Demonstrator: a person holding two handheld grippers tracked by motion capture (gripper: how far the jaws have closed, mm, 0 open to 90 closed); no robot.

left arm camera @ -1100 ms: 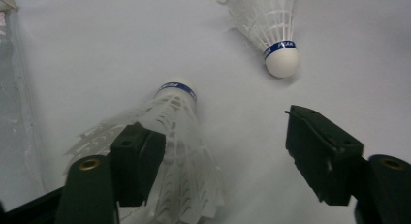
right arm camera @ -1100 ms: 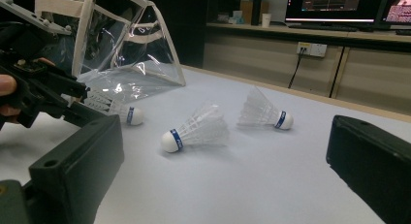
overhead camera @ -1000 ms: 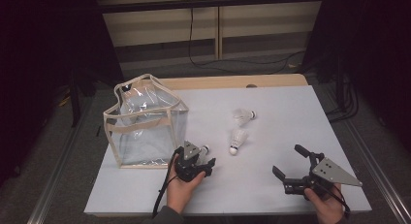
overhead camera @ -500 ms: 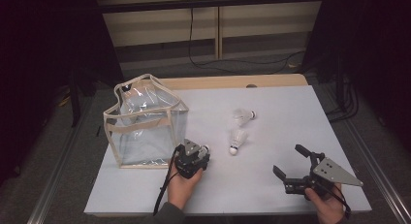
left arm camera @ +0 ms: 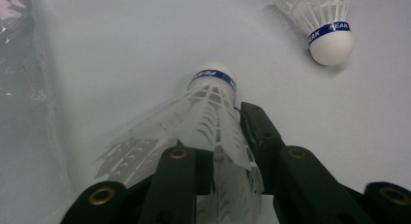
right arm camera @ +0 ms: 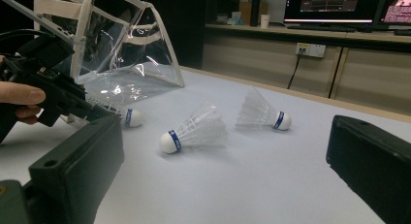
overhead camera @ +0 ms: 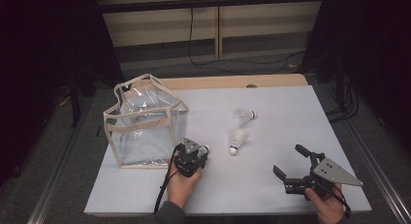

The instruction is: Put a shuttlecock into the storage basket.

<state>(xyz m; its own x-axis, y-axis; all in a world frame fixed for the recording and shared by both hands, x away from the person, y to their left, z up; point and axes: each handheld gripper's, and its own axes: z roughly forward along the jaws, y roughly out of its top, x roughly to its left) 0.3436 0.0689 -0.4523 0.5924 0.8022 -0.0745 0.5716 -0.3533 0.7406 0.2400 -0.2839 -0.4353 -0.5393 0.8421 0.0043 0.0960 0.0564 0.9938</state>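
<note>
Left gripper [overhead camera: 195, 152]: black two-jaw tool held low on the table just right of the bag; jaws have just been closing and now pinch the skirt of a shuttlecock between them.
Held shuttlecock [left arm camera: 209, 112]: white plastic feather-skirted shuttlecock with blue band and white cork; cork points away from the jaws, resting on or just above the table surface, cannot tell which.
Right gripper [overhead camera: 292, 167]: black tool with grey three-cornered plate, near the table's front right; jaws stand wide apart, nothing between them.
Second shuttlecock [overhead camera: 237, 140]: same kind, lying on its side near the table's middle, close to the left gripper.
Third shuttlecock [overhead camera: 244, 116]: same kind, lying on its side just behind the second.
Bag [overhead camera: 145, 124]: clear plastic tote with beige trim and handles, upright at table left, mouth open.
Table [overhead camera: 300, 112]: white top, wooden far edge.
</note>
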